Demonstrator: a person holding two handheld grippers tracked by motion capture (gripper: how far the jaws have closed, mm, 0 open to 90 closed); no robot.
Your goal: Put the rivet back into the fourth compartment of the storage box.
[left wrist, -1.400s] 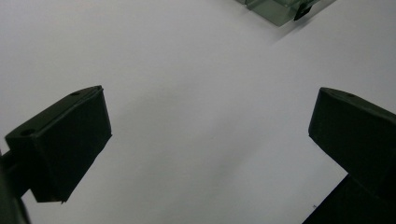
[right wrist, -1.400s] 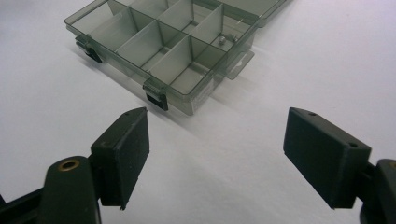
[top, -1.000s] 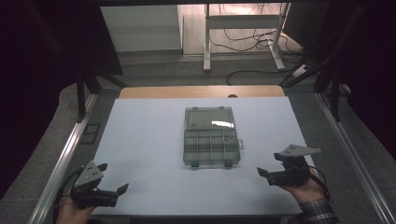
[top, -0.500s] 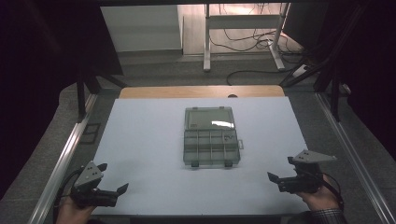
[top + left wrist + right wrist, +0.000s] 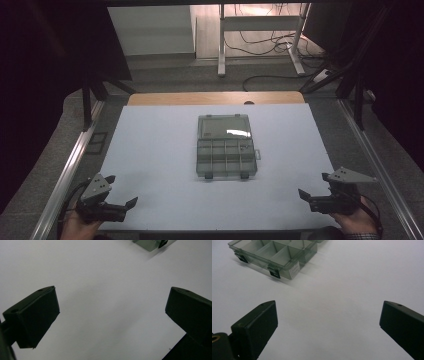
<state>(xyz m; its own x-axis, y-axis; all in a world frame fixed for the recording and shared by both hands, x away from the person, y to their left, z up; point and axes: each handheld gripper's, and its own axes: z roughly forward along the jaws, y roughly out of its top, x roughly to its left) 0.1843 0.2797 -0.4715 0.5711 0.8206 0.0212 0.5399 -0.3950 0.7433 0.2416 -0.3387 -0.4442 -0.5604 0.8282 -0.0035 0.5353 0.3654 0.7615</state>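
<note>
Box [image 5: 226, 146], clear plastic, mid-bench [image 5: 150, 150], lid open toward 12, latches at 6; white label unreadable. Left tongs [image 5: 122, 192] at 7, right tongs [image 5: 314, 186] at 5: both wide open, empty.

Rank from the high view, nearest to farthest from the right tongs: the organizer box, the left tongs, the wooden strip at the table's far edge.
1. Organizer box, table centre, ahead-left of the right tongs.
2. Left tongs, near-left corner.
3. Wooden strip, far edge.

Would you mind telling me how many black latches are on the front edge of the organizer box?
2: left latch and right latch, both on the organizer box near edge, facing the person.
</note>
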